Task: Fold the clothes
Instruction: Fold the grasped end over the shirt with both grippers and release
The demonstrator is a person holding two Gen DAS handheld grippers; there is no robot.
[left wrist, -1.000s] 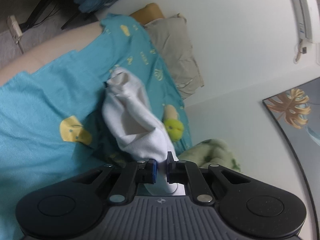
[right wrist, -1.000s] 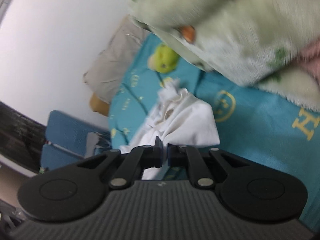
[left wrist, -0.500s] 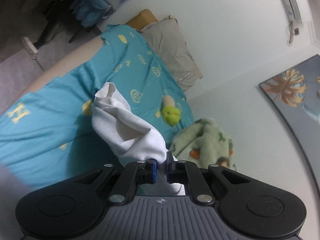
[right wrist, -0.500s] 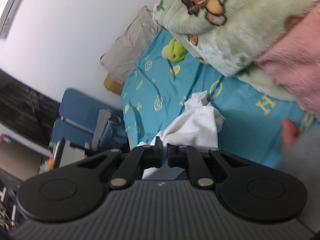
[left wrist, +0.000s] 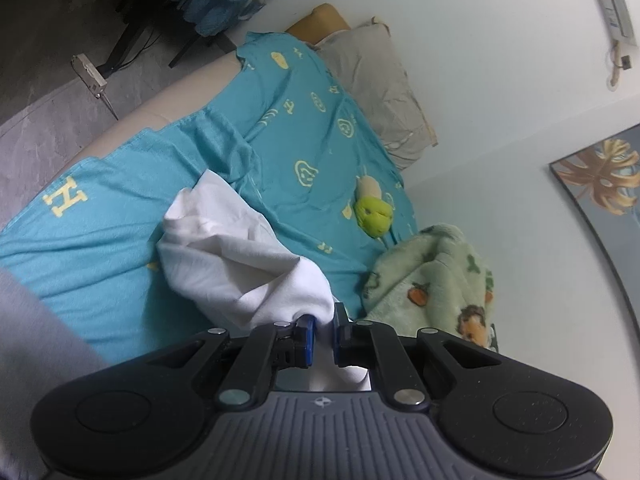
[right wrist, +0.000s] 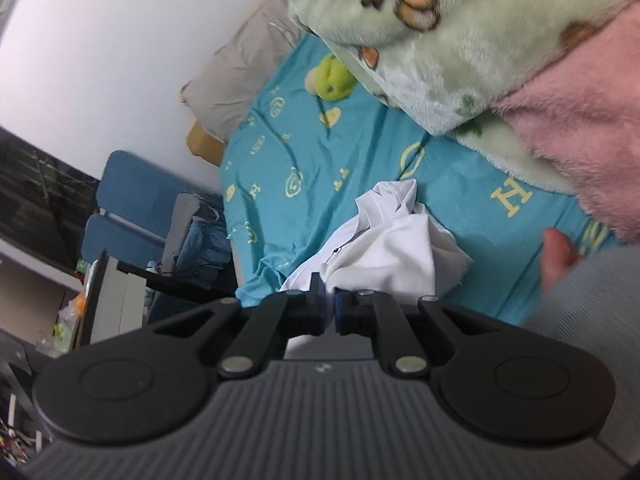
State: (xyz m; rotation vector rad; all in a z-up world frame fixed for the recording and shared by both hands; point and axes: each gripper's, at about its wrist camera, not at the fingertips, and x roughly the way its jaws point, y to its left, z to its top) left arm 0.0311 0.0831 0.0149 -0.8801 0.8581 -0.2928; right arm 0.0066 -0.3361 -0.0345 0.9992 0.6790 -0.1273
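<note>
White cloth is pinched between the nearly closed jaws of the left gripper [left wrist: 323,334], and a fold of the same white garment [left wrist: 240,256] is held in the right gripper [right wrist: 327,312], whose jaws are drawn almost together on it. From both grips the garment hangs in a rumpled, bunched mass above the teal bedsheet [left wrist: 120,216], its lower end touching or nearly touching the sheet near the bed's middle; which, cannot be told.

Compared with a second ago, more of the bed is seen beneath the left gripper: the sheet's near edge and the floor beyond it have come into view, and the garment is seen lower against the sheet. It is judged that the garment has been lifted clear and carried toward the open middle of the bed, so that spreading, not folding, is the step in hand.

Farther out, a green plush toy [left wrist: 374,216] lies toward the head of the bed, a grey pillow [left wrist: 380,80] at the headboard end, and a green fleece blanket [right wrist: 420,40] is heaped along the wall-side edge. Enough bare sheet appears free for laying the garment flat.
</note>
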